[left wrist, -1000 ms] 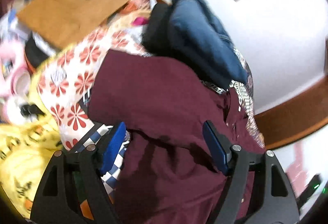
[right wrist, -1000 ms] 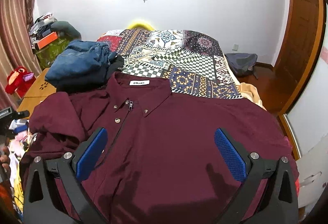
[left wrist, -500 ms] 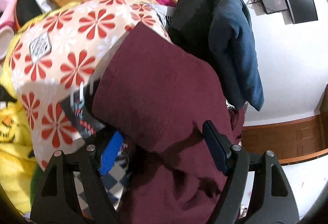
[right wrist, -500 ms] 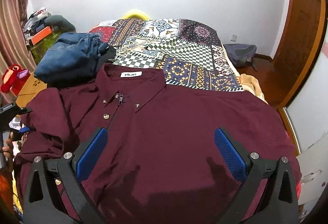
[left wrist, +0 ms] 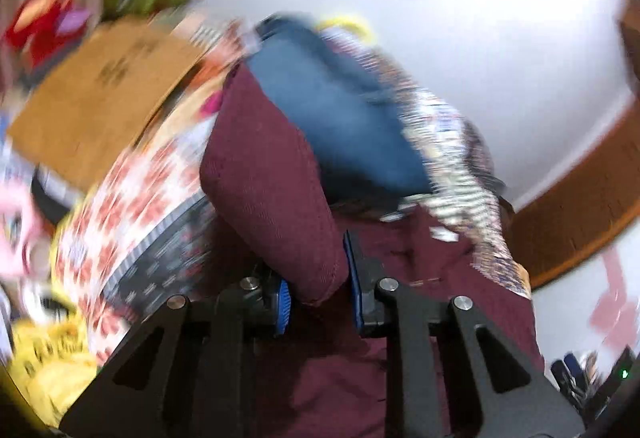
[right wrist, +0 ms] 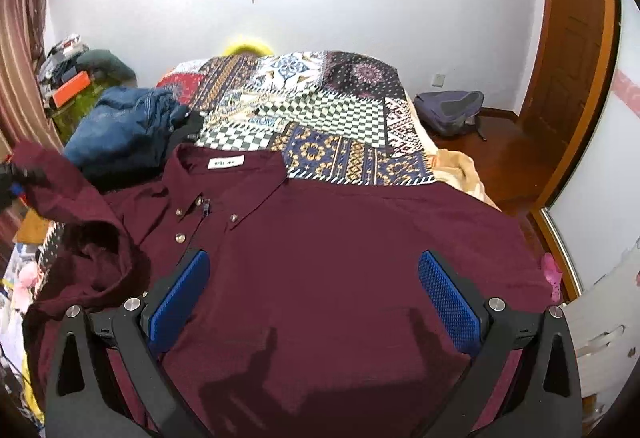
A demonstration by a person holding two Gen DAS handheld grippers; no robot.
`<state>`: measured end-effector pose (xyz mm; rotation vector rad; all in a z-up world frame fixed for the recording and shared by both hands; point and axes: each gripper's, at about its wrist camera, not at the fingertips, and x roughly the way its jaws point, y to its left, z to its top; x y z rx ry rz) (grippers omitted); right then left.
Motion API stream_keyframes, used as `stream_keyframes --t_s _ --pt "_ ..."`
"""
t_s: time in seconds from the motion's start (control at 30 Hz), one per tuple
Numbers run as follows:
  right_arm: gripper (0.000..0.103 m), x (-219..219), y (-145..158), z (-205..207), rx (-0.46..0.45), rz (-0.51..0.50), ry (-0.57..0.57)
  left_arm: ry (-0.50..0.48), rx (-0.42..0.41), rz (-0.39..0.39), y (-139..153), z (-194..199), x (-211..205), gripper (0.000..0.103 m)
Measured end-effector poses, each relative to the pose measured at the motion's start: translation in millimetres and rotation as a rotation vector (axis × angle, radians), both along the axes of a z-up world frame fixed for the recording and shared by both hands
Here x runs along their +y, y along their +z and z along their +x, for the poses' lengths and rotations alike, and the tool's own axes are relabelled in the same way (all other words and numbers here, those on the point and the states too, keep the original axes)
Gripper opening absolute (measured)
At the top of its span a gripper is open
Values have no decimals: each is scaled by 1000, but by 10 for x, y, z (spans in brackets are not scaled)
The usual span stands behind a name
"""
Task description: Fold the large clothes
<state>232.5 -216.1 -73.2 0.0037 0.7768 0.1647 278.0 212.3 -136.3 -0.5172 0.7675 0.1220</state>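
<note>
1. Left tongs (left wrist: 318,288) are closing on a fold of the maroon shirt's sleeve (left wrist: 272,193); the cloth fills the narrow gap between the two blue pads and bulges up out of it in a thick roll.
2. Right tongs (right wrist: 314,302) stand wide apart above the shirt's front, with nothing between the pads and no cloth touched.
3. Seen from the right wrist, the maroon shirt (right wrist: 340,258) lies face up across the near end of the bed (right wrist: 320,109), its body spread fairly flat and smooth, with shadows of the tongs falling on the near part.
4. Its collar (right wrist: 224,173) points toward the far wall and carries a white label (right wrist: 226,162) inside the neck; small pale buttons (right wrist: 180,238) run down the placket and sit on the collar tips.
5. The shirt's sleeve on the left of that view (right wrist: 60,181) is lifted off the bed and drawn up toward the picture's edge, where the left tongs show only as a dark shape; below it the cloth bunches into deep creases.
6. The opposite side of the shirt reaches the bed's right edge and lies flat.
7. A patchwork bedspread (right wrist: 340,141) covers the bed beyond the collar.
8. A pile of blue denim (right wrist: 120,125) rests on the bed just beside the shirt's raised shoulder, with a dark garment against it.
9. The left wrist view is heavily blurred; the denim (left wrist: 332,109) shows behind the gripped sleeve, and a red-flowered cloth (left wrist: 132,197) lies to its left.
</note>
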Motion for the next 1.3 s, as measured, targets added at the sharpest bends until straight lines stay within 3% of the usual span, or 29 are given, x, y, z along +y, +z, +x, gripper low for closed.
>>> stream_keyframes --t_s 0.17,0.33,0.5,0.7,0.83,1.0,1.07,1.17,1.3 --pt "103 -168 54 -12 -14 34 -20 -211 -130 88 644 264 -897 22" --pt "103 -359 145 -48 -41 29 -50 -426 -190 138 927 496 -1844 22" --pt "103 -585 159 -93 -41 10 -90 -599 -146 157 794 623 -2679 22" --pt "103 -781 35 -87 10 -9 -119 -732 35 143 214 643 -3323 22" --pt "103 -813 -34 -54 40 -4 -120 -799 139 160 -70 551 -3542 26" --pt "103 -738 -125 37 82 -1 -78 -818 132 138 34 396 -3500 47" --pt "103 -704 -151 54 103 8 -51 -795 117 161 113 374 -3404 61" --pt "103 -653 -209 143 145 46 -1 -741 80 223 191 321 -3142 64" --pt "103 -639 -341 365 239 107 41 -631 100 267 132 255 -2601 66"
